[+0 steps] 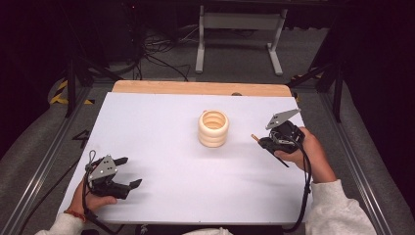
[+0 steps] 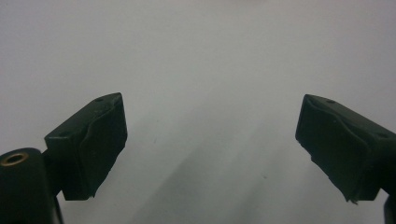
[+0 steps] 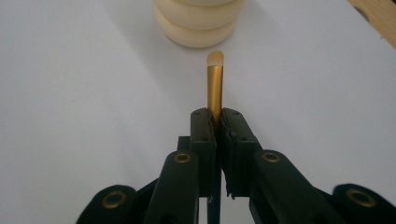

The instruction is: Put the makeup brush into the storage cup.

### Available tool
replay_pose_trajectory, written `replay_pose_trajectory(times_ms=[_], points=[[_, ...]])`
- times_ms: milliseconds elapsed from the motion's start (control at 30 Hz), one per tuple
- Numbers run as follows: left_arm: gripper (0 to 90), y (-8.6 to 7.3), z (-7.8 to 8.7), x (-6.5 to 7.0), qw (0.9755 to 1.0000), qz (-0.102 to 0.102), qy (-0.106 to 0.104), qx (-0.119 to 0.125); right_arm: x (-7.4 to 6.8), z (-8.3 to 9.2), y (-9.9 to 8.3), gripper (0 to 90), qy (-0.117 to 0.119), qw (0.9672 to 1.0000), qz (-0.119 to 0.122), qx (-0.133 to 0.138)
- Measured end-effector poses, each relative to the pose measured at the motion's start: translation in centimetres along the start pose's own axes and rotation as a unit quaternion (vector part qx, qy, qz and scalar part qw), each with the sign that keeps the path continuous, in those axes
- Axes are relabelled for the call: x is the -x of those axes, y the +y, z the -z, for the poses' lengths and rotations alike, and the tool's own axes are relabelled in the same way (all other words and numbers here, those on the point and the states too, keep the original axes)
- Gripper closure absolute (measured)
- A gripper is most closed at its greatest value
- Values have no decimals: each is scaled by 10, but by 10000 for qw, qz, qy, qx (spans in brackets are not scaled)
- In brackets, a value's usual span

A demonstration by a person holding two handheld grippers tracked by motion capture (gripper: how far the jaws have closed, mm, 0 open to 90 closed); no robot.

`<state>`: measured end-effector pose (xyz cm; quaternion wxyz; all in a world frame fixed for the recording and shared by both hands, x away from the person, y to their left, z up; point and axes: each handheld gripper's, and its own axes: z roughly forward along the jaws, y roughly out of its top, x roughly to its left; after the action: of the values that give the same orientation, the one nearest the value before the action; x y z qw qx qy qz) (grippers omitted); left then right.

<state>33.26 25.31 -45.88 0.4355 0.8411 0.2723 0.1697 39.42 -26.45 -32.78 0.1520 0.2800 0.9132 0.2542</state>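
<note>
A cream ribbed holder (image 1: 213,128) stands upright near the middle of the white tabletop (image 1: 161,147). My right gripper (image 1: 264,143) hovers to its right, shut on a slim brush (image 1: 254,137) with a black handle. In the right gripper view the jaws (image 3: 216,116) clamp the brush's gold ferrule (image 3: 215,88). Its rounded cream tip points at the holder's base (image 3: 198,28), a short gap away. My left gripper (image 1: 131,171) rests low at the table's near left corner. It is open with nothing between its pads (image 2: 98,140).
A bare wooden strip (image 1: 195,88) runs along the table's far edge. Metal rails (image 1: 44,161) flank both sides. A white stand (image 1: 240,29) and loose cables (image 1: 156,54) lie on the floor beyond the table.
</note>
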Motion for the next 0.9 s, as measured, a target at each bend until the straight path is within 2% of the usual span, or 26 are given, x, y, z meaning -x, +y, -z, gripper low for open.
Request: replay_pose_trajectory(times_ms=[300,467,633,767,833,900], points=[[98,0,1,0,10000,21,-15,32,-3,10,2,845,-142,9979,-8,638],[98,0,0,0,10000,9,-19,17,-3,10,1,845,-157,9964,-61,835],[98,0,1,-1,10000,-11,23,-21,-2,10,-1,845,-221,9924,-237,1191],[98,0,1,-1,10000,11,11,13,0,10,-3,845,-267,9879,-378,1481],[98,0,2,-1,10000,27,1,33,0,10,-4,845,-323,9860,-377,1594],[98,-1,2,-1,10000,52,10,50,-1,11,-6,845,-324,9825,-370,1799]])
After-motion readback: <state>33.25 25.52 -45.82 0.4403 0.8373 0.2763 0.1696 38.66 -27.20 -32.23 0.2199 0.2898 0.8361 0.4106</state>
